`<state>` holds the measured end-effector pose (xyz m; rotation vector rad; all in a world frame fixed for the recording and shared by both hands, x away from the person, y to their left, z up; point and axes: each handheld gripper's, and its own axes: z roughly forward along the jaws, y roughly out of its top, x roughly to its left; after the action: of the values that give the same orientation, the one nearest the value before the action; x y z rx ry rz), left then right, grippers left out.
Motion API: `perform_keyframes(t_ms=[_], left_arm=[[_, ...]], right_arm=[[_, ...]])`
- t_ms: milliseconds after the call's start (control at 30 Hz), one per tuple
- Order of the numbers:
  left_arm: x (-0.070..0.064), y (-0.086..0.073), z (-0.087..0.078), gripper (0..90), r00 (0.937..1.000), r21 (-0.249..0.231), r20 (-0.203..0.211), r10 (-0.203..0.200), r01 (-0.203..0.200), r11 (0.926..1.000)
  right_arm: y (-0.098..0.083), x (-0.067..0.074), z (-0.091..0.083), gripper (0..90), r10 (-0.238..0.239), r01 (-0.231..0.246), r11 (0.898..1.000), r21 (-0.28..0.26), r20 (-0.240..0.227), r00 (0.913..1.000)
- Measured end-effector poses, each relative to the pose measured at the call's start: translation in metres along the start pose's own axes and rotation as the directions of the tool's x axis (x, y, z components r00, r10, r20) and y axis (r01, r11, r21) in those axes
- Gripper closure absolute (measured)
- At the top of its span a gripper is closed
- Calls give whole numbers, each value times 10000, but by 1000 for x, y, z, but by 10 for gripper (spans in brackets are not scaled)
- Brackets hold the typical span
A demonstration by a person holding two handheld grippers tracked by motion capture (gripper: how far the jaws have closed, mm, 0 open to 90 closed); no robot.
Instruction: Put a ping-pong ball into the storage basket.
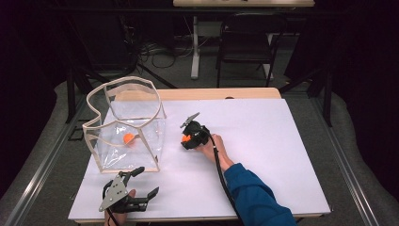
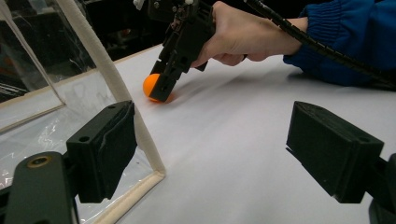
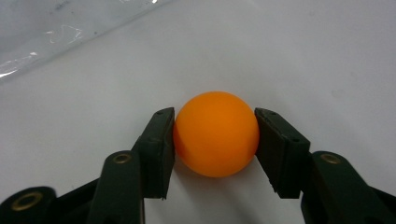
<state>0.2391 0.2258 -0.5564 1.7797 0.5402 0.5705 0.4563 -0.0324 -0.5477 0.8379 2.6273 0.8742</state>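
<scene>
An orange ball (image 3: 216, 133) rests on the white table sheet, and my right gripper (image 3: 215, 140) is shut on it, both pads pressing its sides. From above, the same gripper (image 1: 189, 139) and ball (image 1: 186, 138) sit mid-table, just right of a clear bag. The left gripper view shows that ball (image 2: 152, 87) under the right gripper (image 2: 164, 88). A second orange ball (image 1: 128, 138) lies inside the clear bag (image 1: 141, 110). My left gripper (image 1: 145, 181) stands open near the front edge, below the bag, with nothing between its fingers (image 2: 105, 149).
The clear bag has a stiff cream rim (image 2: 112, 79) and stands upright at the table's left. A hand and blue sleeve (image 1: 256, 197) reach in from the bottom right, with a black cable (image 1: 221, 174) trailing. A chair (image 1: 247, 42) stands beyond the table.
</scene>
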Motion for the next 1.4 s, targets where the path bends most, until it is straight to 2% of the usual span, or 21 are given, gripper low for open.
perform_keyframes(t_ms=[167,867,1400], left_arm=[[0,0,0,159,10000,-20,-13,-44,44,10000],[0,0,0,159,10000,-21,-9,-10,10,10000],[0,0,0,159,10000,-21,-21,-43,43,10000]], right_arm=[[1,0,-1,500,-14,14,10000,38,63,10000],[-1,-2,-14,501,173,-176,9991,-392,-73,9998],[-2,-3,-29,502,190,-188,9965,-811,15,9998]])
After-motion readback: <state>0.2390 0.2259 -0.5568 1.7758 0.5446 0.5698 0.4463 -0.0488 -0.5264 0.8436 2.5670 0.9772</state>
